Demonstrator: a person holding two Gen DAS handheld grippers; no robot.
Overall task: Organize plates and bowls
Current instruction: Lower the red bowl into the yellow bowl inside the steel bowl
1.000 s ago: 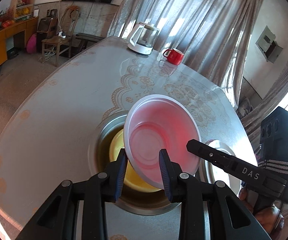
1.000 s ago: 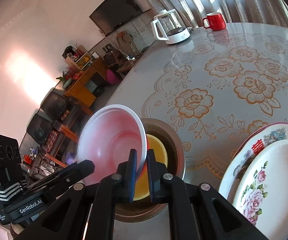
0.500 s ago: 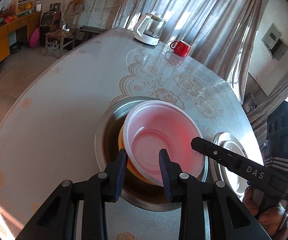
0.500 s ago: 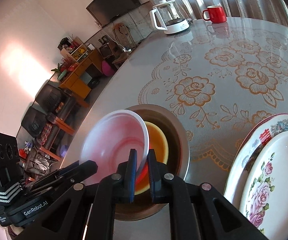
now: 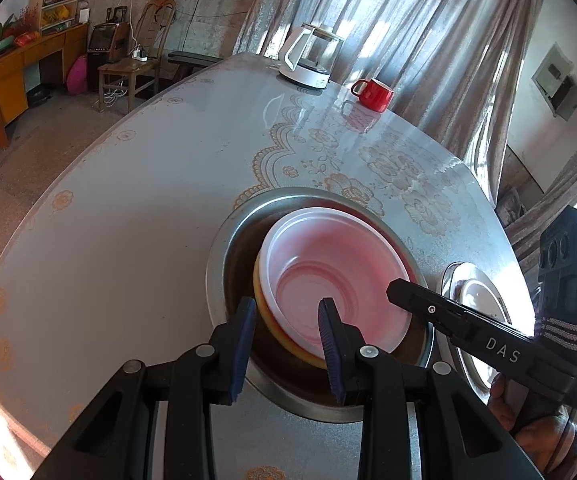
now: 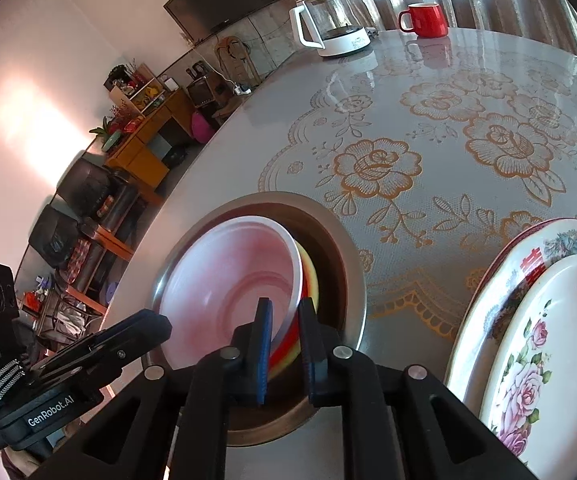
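Note:
A pink bowl with a white rim (image 5: pixel 328 276) lies nested in a yellow bowl (image 5: pixel 264 316), inside a steel basin (image 5: pixel 224 264) on the table. My left gripper (image 5: pixel 286 308) stands open astride the bowl's near rim, and its pads do not touch it. In the right wrist view my right gripper (image 6: pixel 286 304) straddles the pink bowl's (image 6: pixel 232 280) right rim. Its jaws are opening, and a gap shows between the pads and the rim. Right of the basin (image 6: pixel 348 264) a white rose plate (image 6: pixel 548 360) lies on a larger patterned plate (image 6: pixel 528 248).
A glass kettle (image 5: pixel 308 64) and a red mug (image 5: pixel 372 94) stand at the table's far edge. A hand (image 5: pixel 528 432) holds the right gripper's handle at lower right. Chairs, a wooden cabinet and curtains lie beyond the table.
The pink bowl, tilted and raised a second ago, has come down level into the yellow bowl. The right jaws have parted slightly from its rim. The left jaws kept their gap.

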